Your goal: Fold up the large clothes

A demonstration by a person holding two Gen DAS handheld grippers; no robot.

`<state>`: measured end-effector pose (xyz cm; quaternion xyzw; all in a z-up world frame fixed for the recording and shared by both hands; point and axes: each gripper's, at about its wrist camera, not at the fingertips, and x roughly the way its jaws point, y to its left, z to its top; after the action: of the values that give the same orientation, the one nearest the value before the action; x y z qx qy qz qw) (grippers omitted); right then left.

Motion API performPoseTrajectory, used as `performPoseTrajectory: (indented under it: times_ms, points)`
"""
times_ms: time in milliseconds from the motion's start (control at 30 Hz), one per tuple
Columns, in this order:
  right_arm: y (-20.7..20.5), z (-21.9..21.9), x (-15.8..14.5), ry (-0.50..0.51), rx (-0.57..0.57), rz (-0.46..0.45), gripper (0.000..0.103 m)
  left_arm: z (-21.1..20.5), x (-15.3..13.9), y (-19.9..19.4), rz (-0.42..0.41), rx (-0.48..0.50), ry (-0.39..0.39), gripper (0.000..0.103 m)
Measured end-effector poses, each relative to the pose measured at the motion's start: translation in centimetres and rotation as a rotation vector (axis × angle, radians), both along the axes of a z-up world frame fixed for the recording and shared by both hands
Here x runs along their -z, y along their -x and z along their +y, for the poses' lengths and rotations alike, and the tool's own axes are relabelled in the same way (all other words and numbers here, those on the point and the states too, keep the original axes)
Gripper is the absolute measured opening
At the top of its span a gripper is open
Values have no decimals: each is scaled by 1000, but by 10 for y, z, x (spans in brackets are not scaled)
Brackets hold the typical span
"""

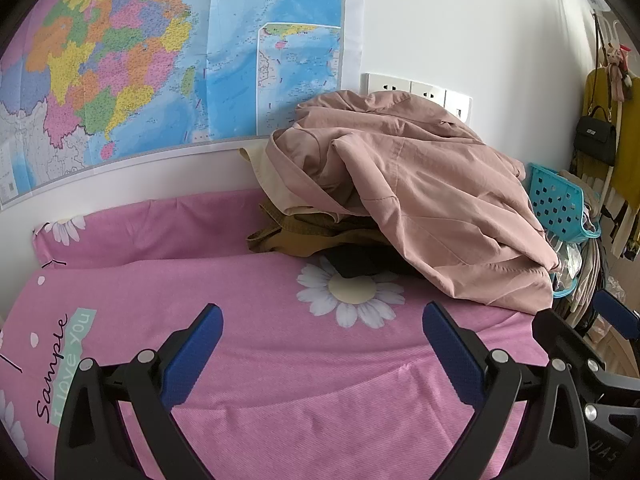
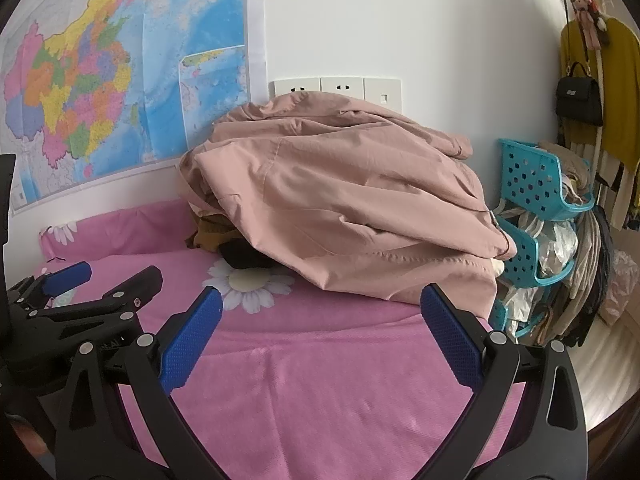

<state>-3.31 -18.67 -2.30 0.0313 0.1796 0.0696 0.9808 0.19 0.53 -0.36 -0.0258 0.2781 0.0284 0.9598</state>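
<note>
While both tools hang over the pink bed (image 1: pixel 280 380), nothing is in them. The left gripper (image 1: pixel 322 328) has its two blue pads spread wide apart, and only the sheet shows between them. The right gripper (image 2: pixel 320 308) is spread just as wide and holds nothing too. It sits just to the right of the left one, and each can be seen at the edge of the other's view.

A big pink coat (image 1: pixel 420 192) lies in a rumpled heap at the back of the bed, against the white wall (image 1: pixel 480 32). It is on top of a small pile of other clothes: a cream one (image 1: pixel 272 184), a brown one (image 1: pixel 296 236) and a dark one (image 1: pixel 360 264) peek out from under its left side. The dark one touches a white daisy (image 1: pixel 352 292) printed on the sheet.

A bright map (image 1: pixel 160 60) hangs on the wall to the left. Three white sockets (image 2: pixel 336 88) sit just above the coat. Blue baskets (image 2: pixel 536 184) stand to the right of the bed, and a black bag (image 2: pixel 578 96) hangs on the wall past them.
</note>
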Motion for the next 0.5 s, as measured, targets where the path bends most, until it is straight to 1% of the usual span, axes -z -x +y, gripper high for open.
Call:
performPoseTrajectory:
  times_ms: [500]
  points:
    - [-2,0,0,1,0,0,98,1,-1,-3,0,-3,-8,97]
